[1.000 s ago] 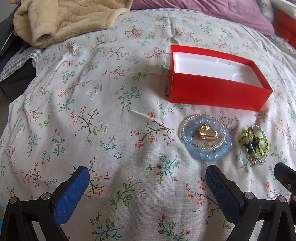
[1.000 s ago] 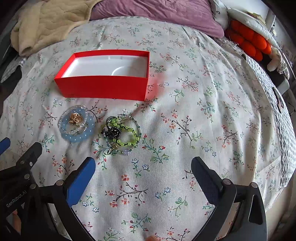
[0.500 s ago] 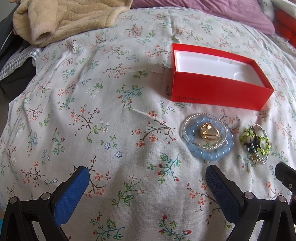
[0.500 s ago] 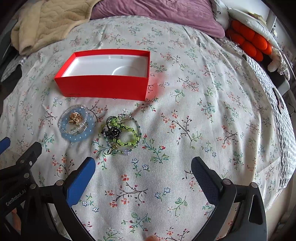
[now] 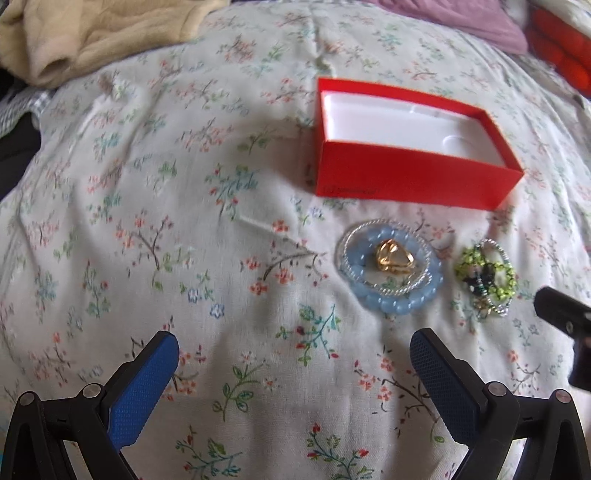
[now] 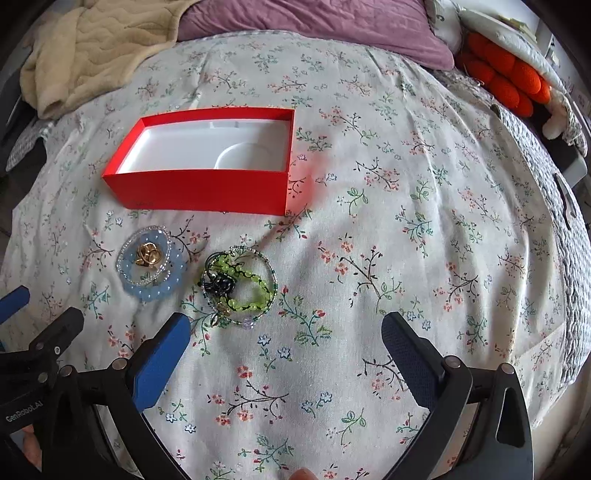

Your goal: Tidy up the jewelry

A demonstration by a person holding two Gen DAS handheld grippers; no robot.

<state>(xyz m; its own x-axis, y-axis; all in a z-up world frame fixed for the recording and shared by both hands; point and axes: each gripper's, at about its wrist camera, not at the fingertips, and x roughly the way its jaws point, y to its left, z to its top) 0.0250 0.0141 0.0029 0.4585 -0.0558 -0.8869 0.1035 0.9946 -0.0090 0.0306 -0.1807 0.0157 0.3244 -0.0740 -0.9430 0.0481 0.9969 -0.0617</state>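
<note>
An open red box [image 5: 413, 177] [image 6: 207, 190] with a white empty inside sits on the floral bedspread. In front of it lies a pale blue bead bracelet [image 5: 397, 306] [image 6: 151, 291] with a clear bead strand and a gold piece [image 5: 393, 256] [image 6: 147, 254] inside its ring. To its right lies a tangle of green and dark bead bracelets [image 5: 485, 275] [image 6: 240, 284]. My left gripper [image 5: 293, 354] is open and empty, below and left of the blue bracelet. My right gripper [image 6: 286, 334] is open and empty, just below and right of the green tangle.
A beige blanket [image 6: 92, 48] lies at the far left, a purple pillow [image 6: 332, 22] at the far side, orange cushions [image 6: 506, 77] at the far right. The bed falls away at the right edge [image 6: 569, 258].
The left wrist view has shifted slightly and blurred; the box and jewelry sit a little lower in it. The right gripper has barely moved. Nothing was picked up.
</note>
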